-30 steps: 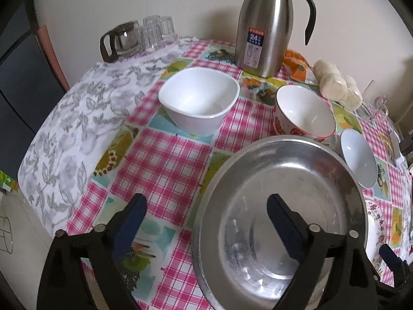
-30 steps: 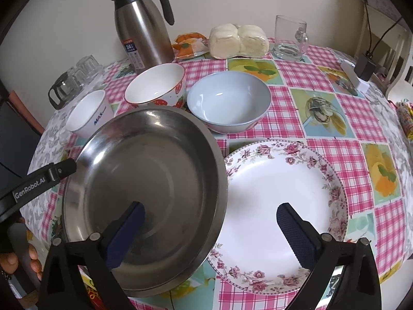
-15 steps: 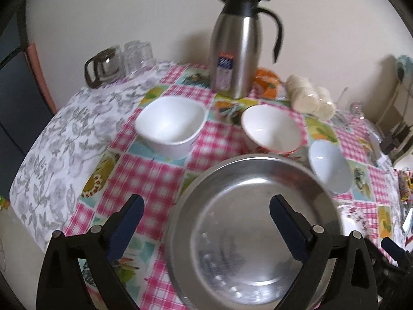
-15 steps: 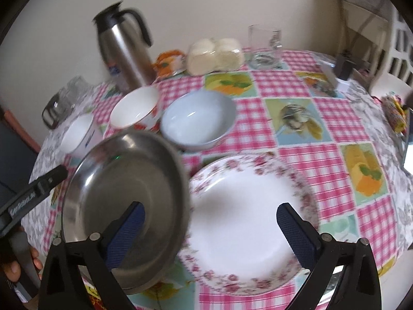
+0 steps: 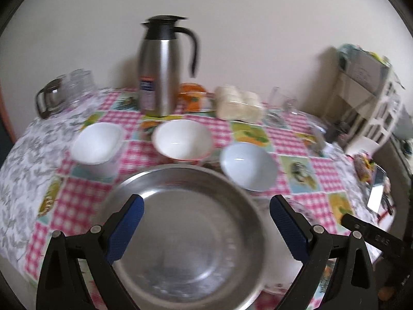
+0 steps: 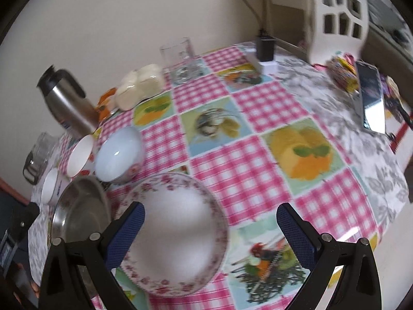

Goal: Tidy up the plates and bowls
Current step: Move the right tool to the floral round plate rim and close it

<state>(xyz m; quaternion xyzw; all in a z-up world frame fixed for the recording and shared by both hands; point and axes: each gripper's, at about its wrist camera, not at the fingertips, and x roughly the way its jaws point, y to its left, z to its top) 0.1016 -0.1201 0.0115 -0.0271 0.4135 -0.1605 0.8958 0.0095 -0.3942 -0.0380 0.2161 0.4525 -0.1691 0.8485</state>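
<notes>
A large steel plate (image 5: 180, 232) lies on the checked tablecloth, under my open left gripper (image 5: 206, 230); it also shows in the right wrist view (image 6: 80, 217). Behind it stand a white square bowl (image 5: 96, 143), a white bowl with red rim (image 5: 182, 139) and a pale blue bowl (image 5: 249, 165). A floral-rimmed white plate (image 6: 173, 235) lies beside the steel plate, partly between the fingers of my open right gripper (image 6: 210, 235). The pale blue bowl (image 6: 118, 155) stands just behind it. Both grippers are empty.
A steel thermos jug (image 5: 162, 64) stands at the back with glassware (image 5: 64, 93), wrapped buns (image 5: 237, 103) and a glass mug (image 6: 180, 62). A phone (image 6: 371, 98) and snack packets lie near the right edge. A white chair (image 6: 338, 13) stands beyond the table.
Both grippers have pulled back and swung right. The steel plate now sits lower and centred under the left gripper; the right view has turned toward the table's right side.
</notes>
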